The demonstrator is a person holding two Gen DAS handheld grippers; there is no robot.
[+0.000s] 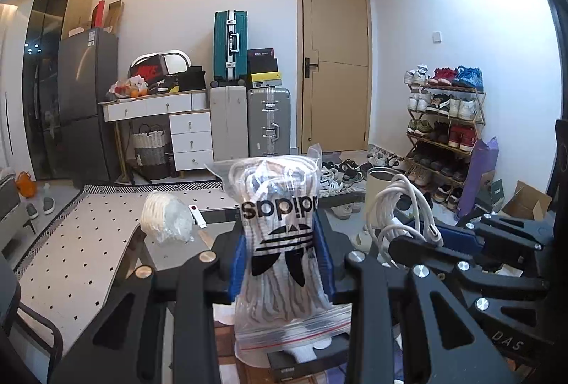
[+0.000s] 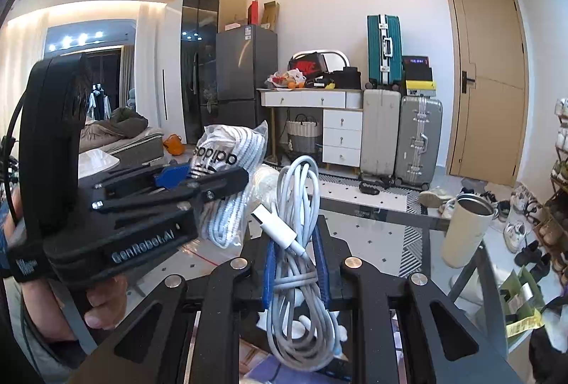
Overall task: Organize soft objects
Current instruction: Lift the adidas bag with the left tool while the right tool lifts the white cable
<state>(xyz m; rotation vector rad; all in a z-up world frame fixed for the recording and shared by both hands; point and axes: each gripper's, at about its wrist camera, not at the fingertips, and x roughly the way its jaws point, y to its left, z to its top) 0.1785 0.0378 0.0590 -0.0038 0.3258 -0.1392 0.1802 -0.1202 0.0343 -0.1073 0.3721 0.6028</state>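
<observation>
Socks in a clear bag (image 1: 280,242) stand upright, clamped by the left gripper (image 1: 282,259); beside them the right gripper (image 2: 296,259) pinches a coiled white cable (image 2: 298,242), near a cream tumbler (image 2: 465,231).

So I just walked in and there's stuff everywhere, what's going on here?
A person is sorting soft items with a handheld gripper in each hand. The left gripper is clamped on a zip bag of striped socks; the right gripper is shut on a coiled white cable. Both are held up above the glass table, where another clear bag and a cream tumbler sit.
</observation>
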